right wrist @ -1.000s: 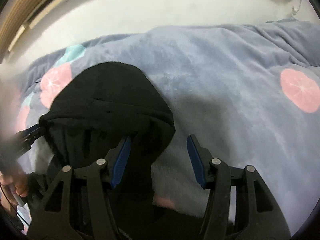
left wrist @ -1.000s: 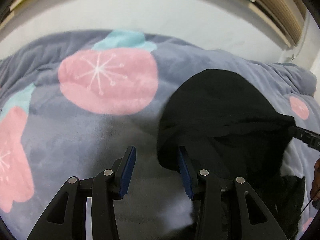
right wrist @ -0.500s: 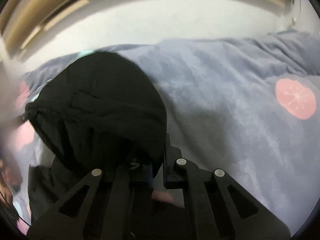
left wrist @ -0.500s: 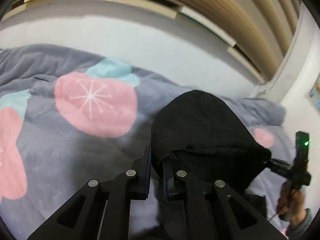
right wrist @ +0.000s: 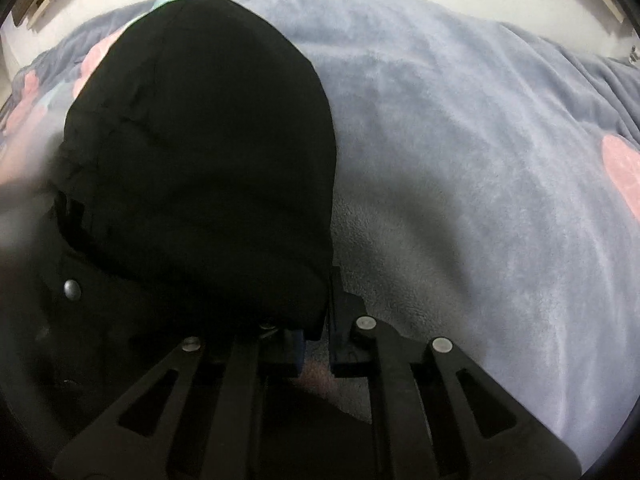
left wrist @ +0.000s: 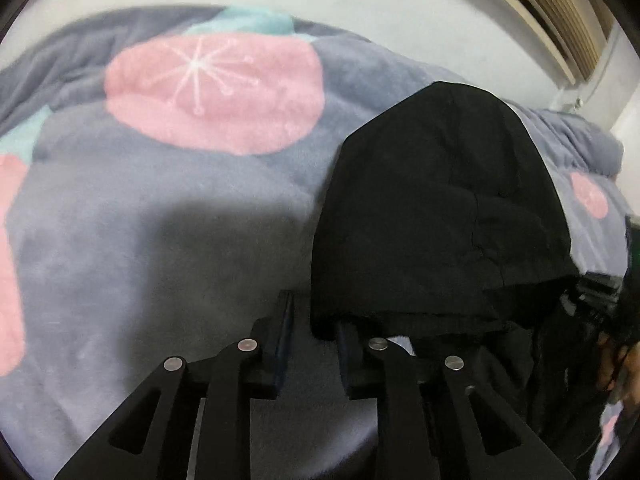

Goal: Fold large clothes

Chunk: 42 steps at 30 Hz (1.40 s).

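My left gripper (left wrist: 312, 328) is matte black plastic: two angular linkage arms per side with triangular cut-outs, round silver rivets (left wrist: 247, 345) at the joints, and dark blue pads (left wrist: 285, 328) lining the fingers. My right gripper (right wrist: 320, 320) has the same black frame and silver rivets, with one blue pad (right wrist: 297, 346) showing. At the left view's right edge I see what may be skin (left wrist: 618, 364), too blurred to confirm.

A bed covered by a plush grey-blue fleece blanket (left wrist: 168, 216) printed with pink round fruit shapes and teal patches carries a black hooded garment (left wrist: 440, 208), whose rounded hood lies spread flat on the blanket (right wrist: 460, 152).
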Each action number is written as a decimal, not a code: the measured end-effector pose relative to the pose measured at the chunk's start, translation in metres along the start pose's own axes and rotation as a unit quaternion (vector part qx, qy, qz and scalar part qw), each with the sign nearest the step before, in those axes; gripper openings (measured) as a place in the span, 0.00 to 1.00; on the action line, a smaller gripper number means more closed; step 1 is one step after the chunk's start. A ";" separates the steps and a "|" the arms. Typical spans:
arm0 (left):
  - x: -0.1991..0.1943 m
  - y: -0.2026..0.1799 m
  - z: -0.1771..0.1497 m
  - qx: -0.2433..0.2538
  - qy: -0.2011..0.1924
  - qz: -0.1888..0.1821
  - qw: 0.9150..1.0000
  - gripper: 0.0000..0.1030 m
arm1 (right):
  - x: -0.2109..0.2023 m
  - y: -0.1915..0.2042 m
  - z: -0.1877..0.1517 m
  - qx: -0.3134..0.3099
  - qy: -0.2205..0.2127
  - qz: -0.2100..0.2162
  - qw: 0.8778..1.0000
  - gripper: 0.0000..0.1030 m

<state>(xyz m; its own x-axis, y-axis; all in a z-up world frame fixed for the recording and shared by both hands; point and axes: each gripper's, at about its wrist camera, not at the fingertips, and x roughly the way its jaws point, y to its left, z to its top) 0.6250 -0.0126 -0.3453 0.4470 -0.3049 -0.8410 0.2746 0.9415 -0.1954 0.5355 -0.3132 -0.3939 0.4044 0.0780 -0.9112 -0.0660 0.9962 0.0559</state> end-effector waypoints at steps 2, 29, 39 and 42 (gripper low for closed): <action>-0.012 -0.006 -0.002 0.014 -0.009 0.018 1.000 0.20 | -0.007 -0.004 -0.001 0.008 0.000 0.006 1.000 0.06; -0.008 -0.080 0.035 0.059 -0.045 0.080 0.994 0.57 | -0.021 0.013 0.030 0.030 -0.027 0.057 0.998 0.33; 0.021 -0.069 0.016 0.062 -0.019 0.081 0.995 0.57 | 0.005 0.008 0.014 0.033 0.004 0.052 0.998 0.34; 0.005 -0.069 0.018 0.064 -0.029 0.080 0.994 0.57 | -0.009 0.006 0.017 0.032 0.001 0.059 0.998 0.34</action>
<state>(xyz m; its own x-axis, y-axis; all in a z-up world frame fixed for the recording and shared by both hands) 0.6237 -0.0821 -0.3268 0.5411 -0.1645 -0.8247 0.3007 0.9537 0.0070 0.5465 -0.3077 -0.3784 0.3963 0.1942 -0.8973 -0.0551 0.9806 0.1879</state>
